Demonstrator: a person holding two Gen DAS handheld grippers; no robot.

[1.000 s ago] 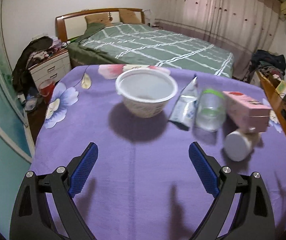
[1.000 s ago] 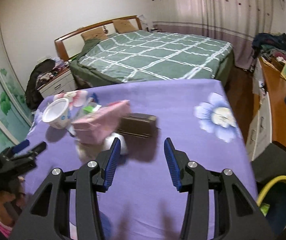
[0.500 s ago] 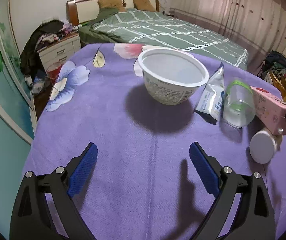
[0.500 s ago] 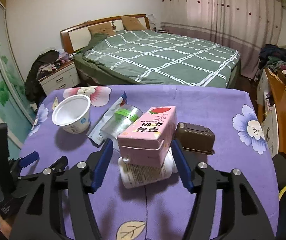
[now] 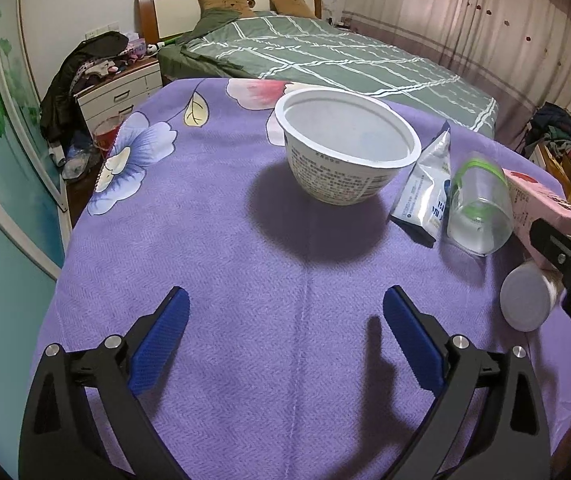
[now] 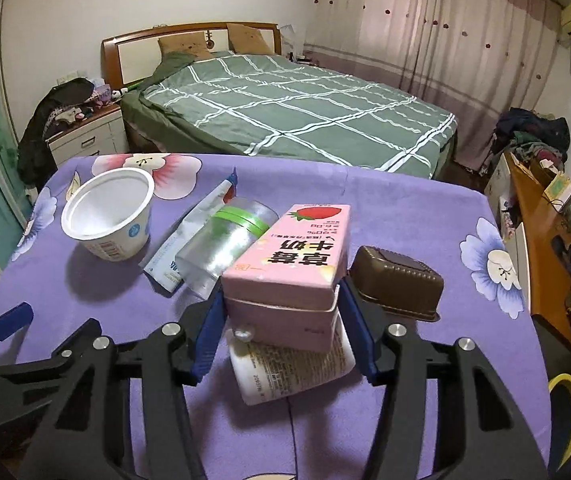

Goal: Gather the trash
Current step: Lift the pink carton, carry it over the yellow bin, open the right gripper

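Grasp step: right gripper (image 6: pixel 283 322) has just been closing round the pink strawberry milk carton (image 6: pixel 289 268), atop a white bottle (image 6: pixel 291 368) on the worktop (image 5: pixel 245 280); pad contact unclear. Left gripper (image 5: pixel 285 334) gapes empty before the white cup (image 5: pixel 345 152). Next, probably: clamp, lift clear.

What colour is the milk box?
Pink, with a red strawberry; the milk box shows best from the right wrist.

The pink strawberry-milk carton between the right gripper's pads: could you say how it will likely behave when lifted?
The pink strawberry-milk carton looks like thin card, so it may dent under a squeeze. It lies tilted on the white cylindrical bottle, which, being round, may roll once uncovered. As trash it is probably light.
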